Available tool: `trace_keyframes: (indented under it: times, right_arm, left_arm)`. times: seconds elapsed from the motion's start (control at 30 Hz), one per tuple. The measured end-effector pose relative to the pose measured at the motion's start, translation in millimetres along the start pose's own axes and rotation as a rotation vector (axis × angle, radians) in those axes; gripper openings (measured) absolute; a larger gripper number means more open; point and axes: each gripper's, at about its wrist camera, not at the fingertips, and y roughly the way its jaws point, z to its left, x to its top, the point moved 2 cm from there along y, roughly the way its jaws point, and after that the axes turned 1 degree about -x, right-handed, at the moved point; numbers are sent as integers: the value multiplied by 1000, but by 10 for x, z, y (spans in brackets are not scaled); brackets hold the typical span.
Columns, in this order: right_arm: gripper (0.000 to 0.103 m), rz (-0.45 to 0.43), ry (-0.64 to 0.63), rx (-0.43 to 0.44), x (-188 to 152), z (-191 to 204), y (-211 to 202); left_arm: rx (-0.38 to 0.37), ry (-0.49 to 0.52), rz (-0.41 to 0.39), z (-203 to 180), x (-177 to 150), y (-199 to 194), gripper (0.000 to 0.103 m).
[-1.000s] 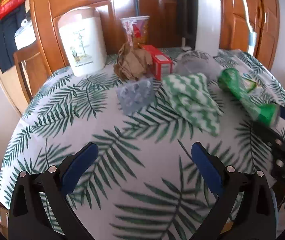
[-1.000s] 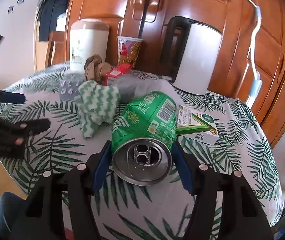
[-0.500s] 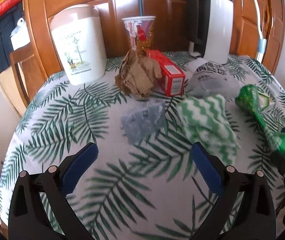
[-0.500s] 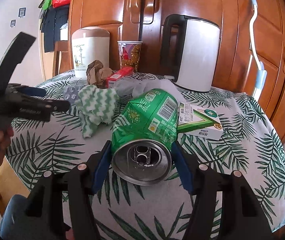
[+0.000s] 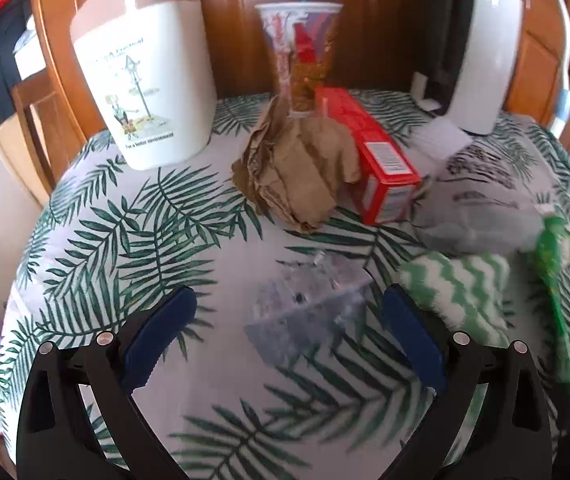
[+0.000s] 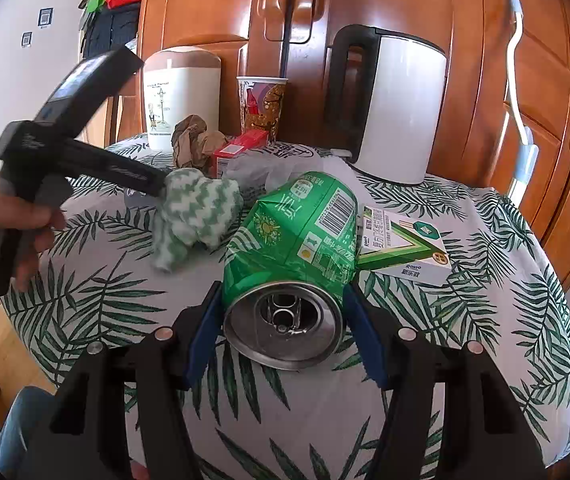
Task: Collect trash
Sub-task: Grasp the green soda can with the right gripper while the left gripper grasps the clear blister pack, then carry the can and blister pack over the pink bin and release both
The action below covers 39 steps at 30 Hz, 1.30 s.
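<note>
Since a second ago the left gripper [image 5: 289, 312] has travelled across the palm-leaf printed tablecloth [image 5: 133, 240] towards the back of the table, so the flat, silvery foil blister pack [image 5: 305, 308] that lay well ahead now sits between its wide-apart blue pads, untouched. The right gripper [image 6: 283, 320] has kept still, its jaws clamped on the sides of a dented green aluminium drink can [image 6: 293, 240], whose shiny lid faces the camera.

Just beyond the blister pack sit a crumpled brown paper wad [image 5: 297, 168] and a glossy red cardboard carton [image 5: 369, 156]. A fluffy green-and-white zigzag cloth [image 5: 453, 296] lies beside the left gripper's right finger. A crinkled grey plastic bag [image 5: 477, 208] is behind the cloth. Farther back stand a cream bin with a tan lid [image 5: 145, 80], a printed paper cup [image 5: 301, 48] and a smooth white kettle [image 5: 481, 48].
</note>
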Motion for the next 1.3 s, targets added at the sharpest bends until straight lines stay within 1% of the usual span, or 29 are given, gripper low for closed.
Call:
trace_keyframes:
  times: [0.1,0.17,0.23,0.3,0.33,0.37,0.47,0.67,0.83,0.87,0.9,0.93,1.07,1.3]
  right_arm:
    - [60,3,-5,0,6,-3,11]
    - [60,2,-6,0,7,-4,17]
    - [60,0,-6,0,5,-3,18]
    - [60,-1,-5,0,2,-4,20]
    - [60,-1,-4,1,3,-6,17]
    - [60,-1,-4,1,3,-7,16]
    - [60,-1,-5,1,0,-6,13]
    - [60,-1,-11,-8,1,12,22]
    - [60,2,-21,-20,11,29,32]
    - [60,2,-23,-22,9,32,33]
    - [60,2,-23,-22,8,31,34]
    - [60,2,-21,-22,8,30,35]
    - [59,-1,-16,-15,11,23,35]
    - [59,-24,1,14,-4,18,-56]
  left_arm:
    - [-10,-27,22,51,-1,79,97]
    - [-15,-34,19,86,-11,68,97]
    - [15,-16,11,114,-36,43,96]
    - [20,-9,16,157,-67,34,94]
    - [19,-8,23,180,-81,37,90]
    - [22,-6,25,201,-91,30,89]
    - [38,20,21,227,-147,-29,89]
    - [42,7,24,280,-169,-3,89]
    - [10,-9,21,256,-124,25,88]
    - [0,-15,19,252,-123,23,82]
    - [-16,-26,16,266,-119,27,64]
    - [-20,-34,19,278,-123,40,62]
    - [-52,-26,1,256,-160,-12,60]
    - [-76,-6,-49,131,-367,-306,60]
